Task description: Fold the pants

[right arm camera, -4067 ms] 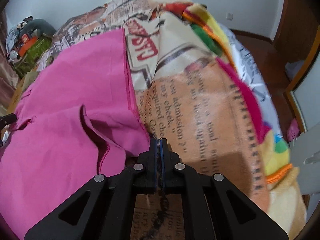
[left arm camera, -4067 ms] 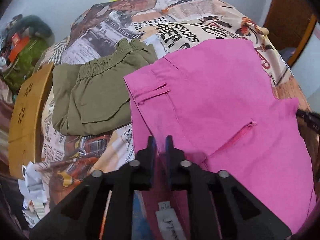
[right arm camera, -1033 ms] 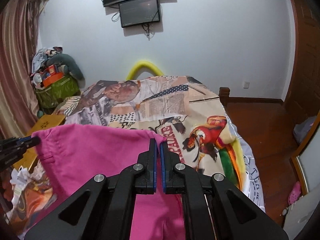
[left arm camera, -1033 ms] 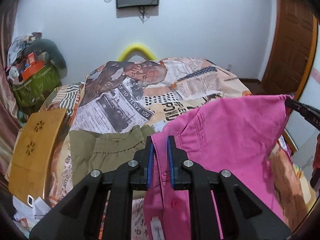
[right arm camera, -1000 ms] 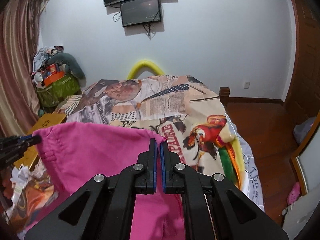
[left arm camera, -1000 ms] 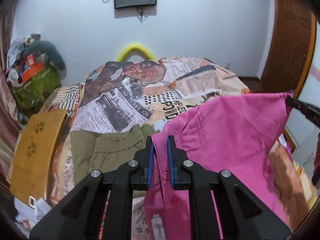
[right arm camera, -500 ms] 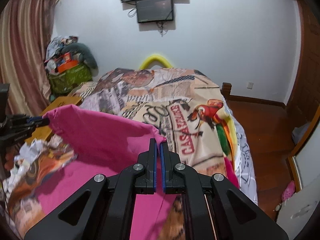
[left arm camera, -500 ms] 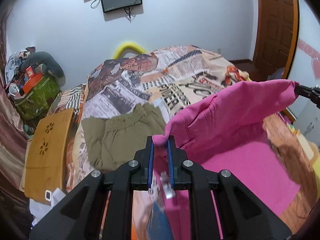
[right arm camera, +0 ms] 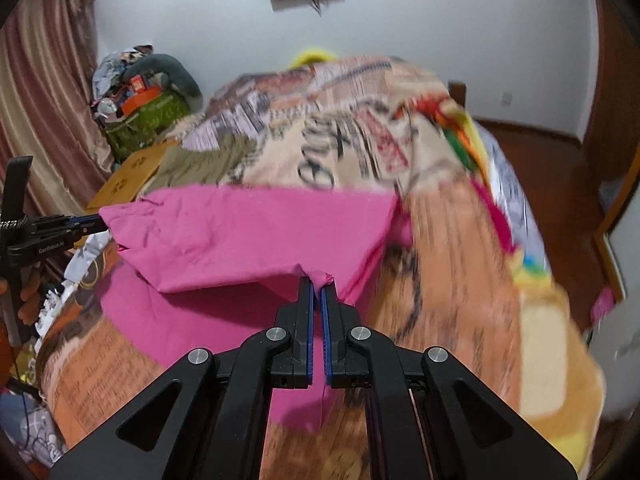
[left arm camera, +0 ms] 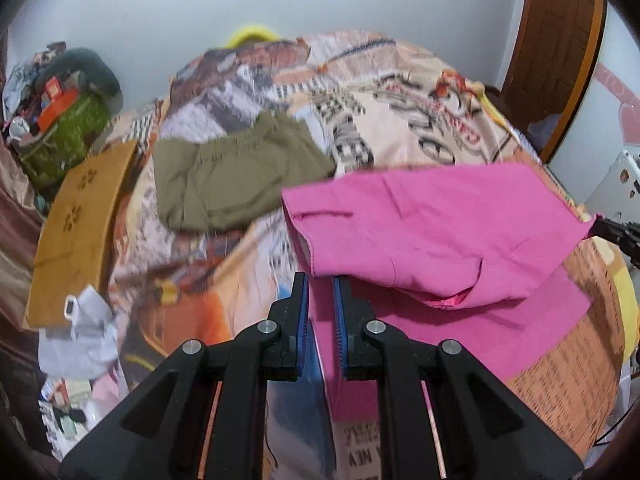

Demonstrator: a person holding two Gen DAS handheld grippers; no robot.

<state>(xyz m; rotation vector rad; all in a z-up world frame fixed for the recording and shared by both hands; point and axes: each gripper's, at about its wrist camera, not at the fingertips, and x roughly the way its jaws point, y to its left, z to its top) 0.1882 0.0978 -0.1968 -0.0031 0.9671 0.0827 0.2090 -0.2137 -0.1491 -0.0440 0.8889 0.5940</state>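
The left hand-held gripper (left arm camera: 320, 280) and right hand-held gripper (right arm camera: 317, 284) each pinched a corner of the bright pink cloth pants (left arm camera: 432, 232), whose upper layer hung doubled over the lower layer on the newspaper-print bed cover (left arm camera: 400, 92). Farther left lay folded olive-green shorts (left arm camera: 228, 176); beyond, a green fabric bag (left arm camera: 66, 132) held jumbled items.
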